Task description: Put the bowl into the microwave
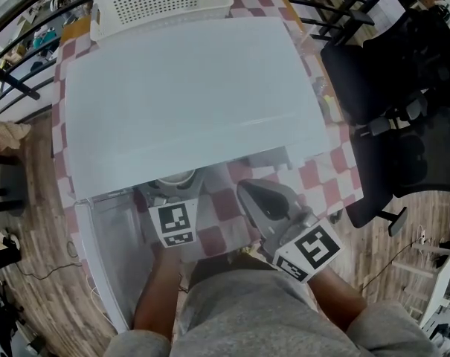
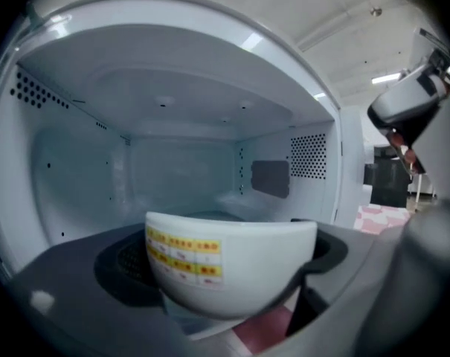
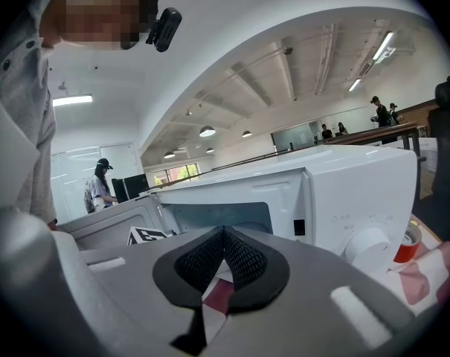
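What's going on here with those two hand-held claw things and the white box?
A person is holding a gripper in each hand. The left gripper clamps a white bowl just in front of the open microwave, not yet inside. The right gripper is shut on nothing, off to the side above the checkered tablecloth.

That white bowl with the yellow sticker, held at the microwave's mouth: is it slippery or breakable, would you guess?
Probably stiff: the bowl holds its round shape with the left gripper clamped on it from both sides. Its smooth, glossy wall looks slippery, so the padded jaws likely matter. It may be ceramic or hard plastic; I cannot tell, so treat it as breakable.
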`<state>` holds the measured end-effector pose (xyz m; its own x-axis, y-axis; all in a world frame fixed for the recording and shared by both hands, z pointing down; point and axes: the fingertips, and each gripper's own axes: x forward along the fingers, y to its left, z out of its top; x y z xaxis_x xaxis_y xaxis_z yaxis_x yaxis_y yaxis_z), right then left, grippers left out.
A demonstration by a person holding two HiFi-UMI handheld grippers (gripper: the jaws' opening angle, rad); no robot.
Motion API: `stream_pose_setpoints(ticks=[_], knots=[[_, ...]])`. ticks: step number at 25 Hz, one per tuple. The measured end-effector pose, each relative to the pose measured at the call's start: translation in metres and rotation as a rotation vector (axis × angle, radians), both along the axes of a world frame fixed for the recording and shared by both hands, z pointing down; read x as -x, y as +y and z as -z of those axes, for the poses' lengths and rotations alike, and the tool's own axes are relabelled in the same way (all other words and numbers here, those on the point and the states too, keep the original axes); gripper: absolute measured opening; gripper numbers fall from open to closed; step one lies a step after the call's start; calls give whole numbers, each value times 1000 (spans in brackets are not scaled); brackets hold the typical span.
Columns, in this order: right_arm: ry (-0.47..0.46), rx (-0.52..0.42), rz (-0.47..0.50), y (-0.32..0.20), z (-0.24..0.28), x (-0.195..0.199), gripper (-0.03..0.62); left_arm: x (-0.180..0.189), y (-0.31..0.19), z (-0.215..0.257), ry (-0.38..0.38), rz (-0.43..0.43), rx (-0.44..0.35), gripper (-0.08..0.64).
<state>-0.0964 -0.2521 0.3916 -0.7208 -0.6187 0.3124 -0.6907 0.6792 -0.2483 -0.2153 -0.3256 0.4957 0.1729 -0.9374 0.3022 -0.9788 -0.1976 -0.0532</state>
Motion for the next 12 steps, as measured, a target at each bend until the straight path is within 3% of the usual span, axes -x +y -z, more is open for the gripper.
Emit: stream_pose_setpoints(ticks=[6,12], knots=[[9,4,17,3,0,3,0,3,-13,-10,-12,32,38,532],[6,1,12,1,2,0,0,2,-18,-23,-96,51,108,532]])
